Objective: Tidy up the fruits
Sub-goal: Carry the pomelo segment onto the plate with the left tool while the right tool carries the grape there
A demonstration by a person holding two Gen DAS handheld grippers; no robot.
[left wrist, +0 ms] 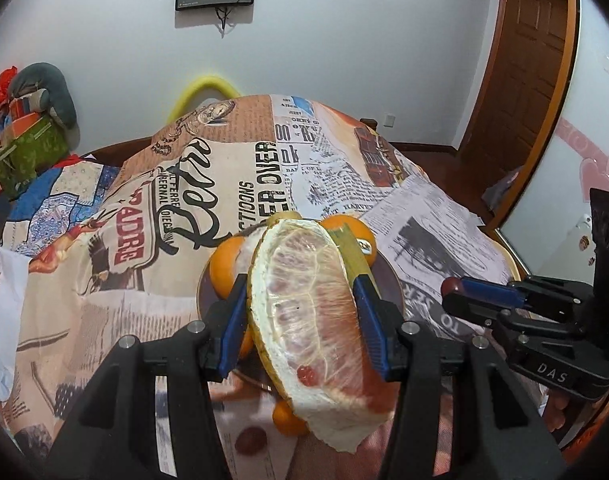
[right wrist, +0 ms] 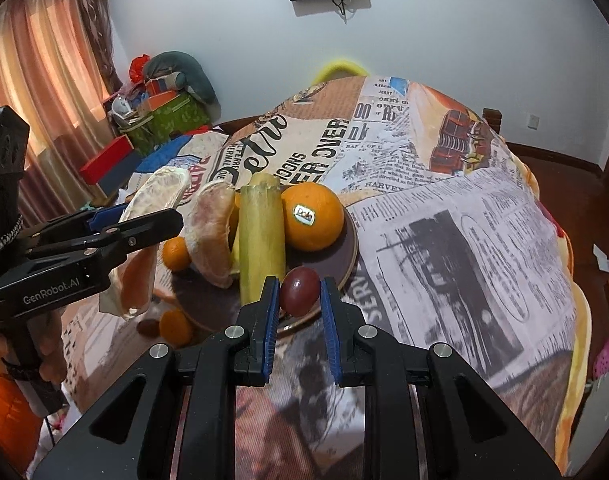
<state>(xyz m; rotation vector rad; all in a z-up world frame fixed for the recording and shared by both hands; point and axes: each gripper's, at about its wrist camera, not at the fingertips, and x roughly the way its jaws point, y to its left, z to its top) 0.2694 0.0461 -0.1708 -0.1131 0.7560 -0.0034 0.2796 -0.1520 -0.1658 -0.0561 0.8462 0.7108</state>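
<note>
My left gripper [left wrist: 302, 292] is shut on a large peeled pomelo wedge [left wrist: 312, 312] and holds it above the dark round plate [right wrist: 344, 256]; it shows in the right wrist view [right wrist: 152, 216] too. My right gripper [right wrist: 298, 290] is shut on a dark red plum [right wrist: 299, 291] at the plate's near edge; it shows in the left wrist view [left wrist: 452, 286]. On the plate lie a second pomelo wedge [right wrist: 212, 236], a yellow-green sugarcane piece [right wrist: 262, 236], a stickered orange [right wrist: 313, 218] and a small tangerine [right wrist: 176, 254].
A tangerine [right wrist: 175, 327] and a brown fruit [right wrist: 147, 327] lie on the newspaper-print cloth [right wrist: 444, 220] beside the plate. Boxes and bags [right wrist: 164, 116] are piled at the back left. A curtain [right wrist: 44, 80] hangs left; a wooden door [left wrist: 532, 60] stands right.
</note>
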